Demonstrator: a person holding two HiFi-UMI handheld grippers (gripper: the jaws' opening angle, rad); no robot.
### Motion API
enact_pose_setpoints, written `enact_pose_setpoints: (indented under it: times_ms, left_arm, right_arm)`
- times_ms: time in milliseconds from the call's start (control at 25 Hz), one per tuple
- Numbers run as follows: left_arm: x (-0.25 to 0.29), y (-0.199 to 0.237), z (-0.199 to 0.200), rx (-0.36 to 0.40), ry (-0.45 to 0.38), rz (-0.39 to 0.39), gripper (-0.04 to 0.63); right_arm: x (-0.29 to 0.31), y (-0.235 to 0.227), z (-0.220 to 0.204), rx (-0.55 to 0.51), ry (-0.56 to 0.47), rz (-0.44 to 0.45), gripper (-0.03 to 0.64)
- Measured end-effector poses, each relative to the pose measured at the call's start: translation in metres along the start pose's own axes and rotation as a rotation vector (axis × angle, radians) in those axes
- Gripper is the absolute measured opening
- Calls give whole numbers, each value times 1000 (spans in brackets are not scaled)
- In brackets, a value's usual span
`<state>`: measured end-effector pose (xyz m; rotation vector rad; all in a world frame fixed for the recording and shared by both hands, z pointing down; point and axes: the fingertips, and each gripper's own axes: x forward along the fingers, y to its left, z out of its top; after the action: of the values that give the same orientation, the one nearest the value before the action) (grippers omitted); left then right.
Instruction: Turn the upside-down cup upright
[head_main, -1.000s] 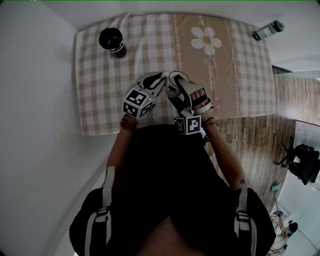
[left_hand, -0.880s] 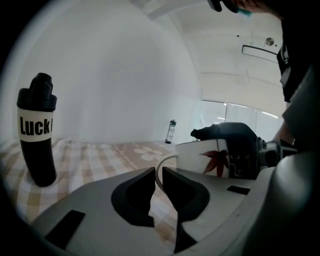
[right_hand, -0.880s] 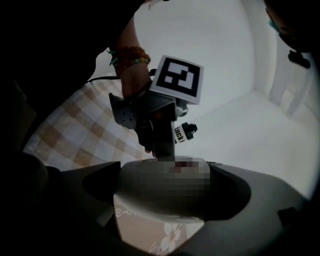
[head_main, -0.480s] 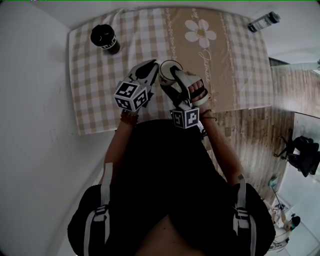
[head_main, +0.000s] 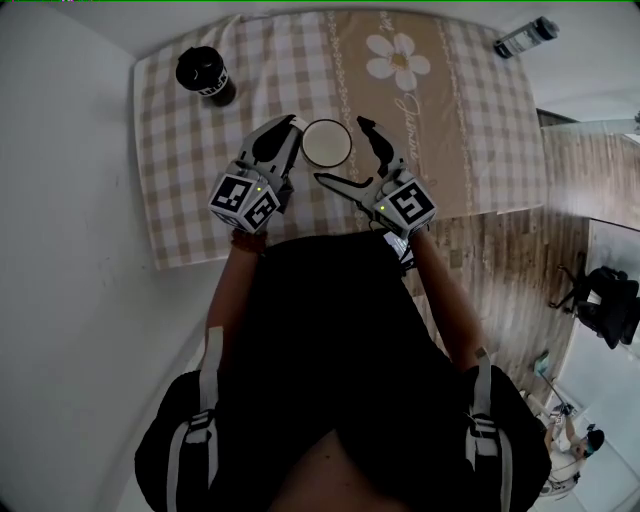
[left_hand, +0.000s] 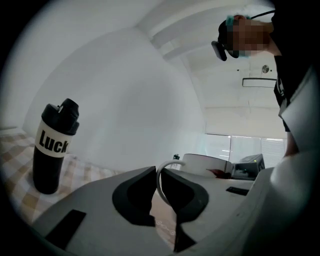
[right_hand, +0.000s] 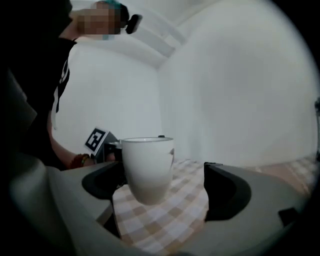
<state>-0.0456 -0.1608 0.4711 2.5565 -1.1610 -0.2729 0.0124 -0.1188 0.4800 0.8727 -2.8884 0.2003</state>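
The white cup (head_main: 326, 143) hangs mouth up above the checked cloth (head_main: 190, 170). My left gripper (head_main: 292, 128) is at the cup's left side; its jaws have just been closing, and they pinch the thin handle (left_hand: 160, 176). In the left gripper view the left gripper (left_hand: 159, 184) is shut on that ring, and the cup's body (left_hand: 207, 162) shows beyond it. My right gripper (head_main: 353, 160) stands open on the cup's right. In the right gripper view the upright cup (right_hand: 147, 167) hangs between the right gripper's (right_hand: 162, 194) wide-apart pads, clear of the right pad.
A black bottle (head_main: 205, 75) with white print stands at the cloth's far left corner, the same black bottle (left_hand: 52, 147) showing in the left gripper view. A clear bottle (head_main: 525, 37) lies off the cloth at far right. Wooden floor (head_main: 500, 260) lies past the table's right edge.
The right gripper, earlier wrapped round the cup, has rolled and opened off it. The left gripper has closed on the handle. Both hands rose, and the cup now shows its open mouth.
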Motion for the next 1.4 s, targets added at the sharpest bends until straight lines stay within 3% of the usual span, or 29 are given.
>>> enact_pose_setpoints:
  times_ms: [160, 280, 320, 480, 640, 720, 920, 1400]
  left_arm:
    - [5, -18, -15, 10, 42, -50, 37]
    - [8, -23, -18, 26, 61, -60, 38]
    - [9, -24, -18, 42, 66, -64, 37]
    - [7, -29, -23, 166, 109, -79, 37]
    - [0, -32, -45, 321, 201, -95, 35]
    - [-4, -31, -60, 354, 256, -97, 36]
    - [-11, -24, -95, 319, 345, -77, 37]
    - [-18, -21, -133, 318, 422, -77, 43]
  right_arm:
    - [3, 8, -1, -6, 30, 89, 532]
    - [-1, 19, -1, -65, 29, 146, 401]
    - [-2, 20, -1, -88, 33, 149, 397]
    - [-6, 20, -12, -181, 91, 157, 396]
    - [-12, 22, -37, -230, 199, 204, 396]
    - [-14, 24, -52, -226, 245, 228, 396]
    - [-15, 27, -84, -173, 298, 239, 396]
    - [-22, 25, -121, -198, 422, 241, 396]
